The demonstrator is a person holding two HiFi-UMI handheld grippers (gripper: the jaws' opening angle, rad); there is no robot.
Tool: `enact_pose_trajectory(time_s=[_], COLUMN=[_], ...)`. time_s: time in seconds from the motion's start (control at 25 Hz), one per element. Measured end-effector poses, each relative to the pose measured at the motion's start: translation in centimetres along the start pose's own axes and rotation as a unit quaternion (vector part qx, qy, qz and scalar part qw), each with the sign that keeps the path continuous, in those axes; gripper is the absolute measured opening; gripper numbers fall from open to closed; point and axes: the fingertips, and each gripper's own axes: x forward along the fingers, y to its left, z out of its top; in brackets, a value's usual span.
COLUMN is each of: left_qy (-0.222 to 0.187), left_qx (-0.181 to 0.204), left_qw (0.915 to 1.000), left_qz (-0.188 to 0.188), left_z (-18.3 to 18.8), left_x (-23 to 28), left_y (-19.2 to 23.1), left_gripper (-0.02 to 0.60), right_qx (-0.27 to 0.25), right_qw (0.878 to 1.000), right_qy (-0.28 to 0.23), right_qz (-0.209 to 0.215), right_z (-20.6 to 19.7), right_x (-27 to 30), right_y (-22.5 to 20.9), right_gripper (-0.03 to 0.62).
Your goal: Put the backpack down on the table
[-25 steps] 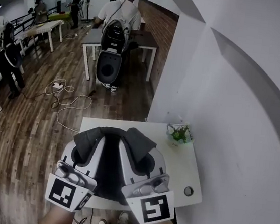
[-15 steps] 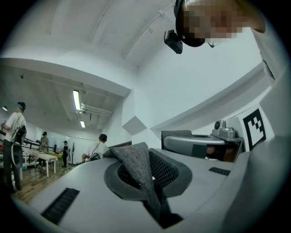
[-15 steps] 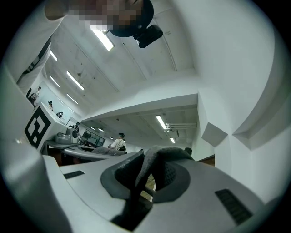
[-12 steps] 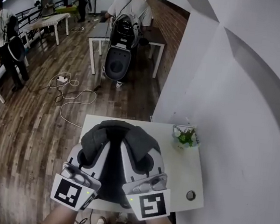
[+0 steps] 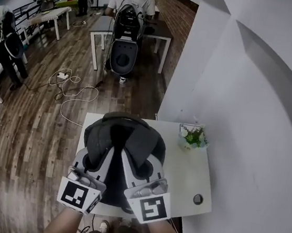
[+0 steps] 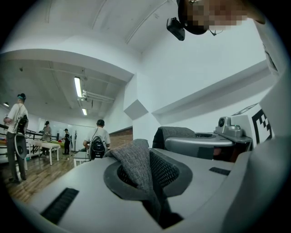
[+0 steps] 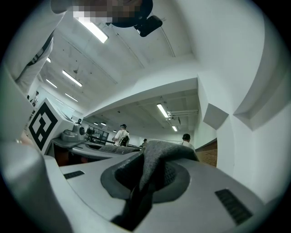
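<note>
Both grippers hold a dark backpack (image 5: 125, 137) by its straps over a white table (image 5: 192, 172) set against the wall. From the head view, the left gripper (image 5: 94, 160) and right gripper (image 5: 139, 165) sit side by side at the near edge, and a small potted plant (image 5: 192, 137) stands at the far right corner. Whether the bag's base rests on the tabletop cannot be told. From the left gripper view, the jaws are nearly closed, pinching a grey shoulder strap (image 6: 136, 166). From the right gripper view, the jaws likewise clamp a grey strap (image 7: 157, 166) bunched between them.
</note>
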Motion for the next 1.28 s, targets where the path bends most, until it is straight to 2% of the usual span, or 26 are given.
enact_pose_trajectory(time_s=[0.24,0.36,0.52,0.68,0.88,1.16,1.28], left_qy=[0.031,0.045,0.049,0.100,0.093,0.108,0.125], left_qx=[-0.011,-0.011,-0.010,-0.001,-0.014,-0.022,-0.028], left_qw=[0.9995,0.9989,0.9987,0.9950,0.9955,0.9939,0.9917], left_qz=[-0.002,0.001,0.003,0.006,0.004,0.009,0.008], left_z=[-2.8,-4.0,-5.9,-8.5,-10.6,-12.9,-14.5], left_x=[0.5,0.7,0.7,0.8,1.6,2.1,2.5], left_y=[0.2,0.1,0.2,0.3,0.6,1.2,1.5], left_gripper=[0.046,0.046,0.048,0.052,0.063,0.080,0.111], right_qx=[-0.008,-0.019,-0.023,-0.025,-0.015,0.011,0.026], right_qw=[1.000,0.998,0.996,0.994,0.990,0.985,0.982], right_qy=[0.028,0.058,0.087,0.109,0.136,0.171,0.187], right_qz=[0.009,0.018,0.023,0.020,0.021,0.022,0.019], right_z=[-3.0,-4.8,-7.1,-9.5,-12.0,-15.1,-16.6], right_x=[-0.1,-0.5,-0.8,-0.9,-1.3,-1.4,-1.4], right_y=[0.0,0.2,0.3,0.2,0.0,0.1,0.1], right_gripper=[0.061,0.061,0.061,0.061,0.061,0.062,0.063])
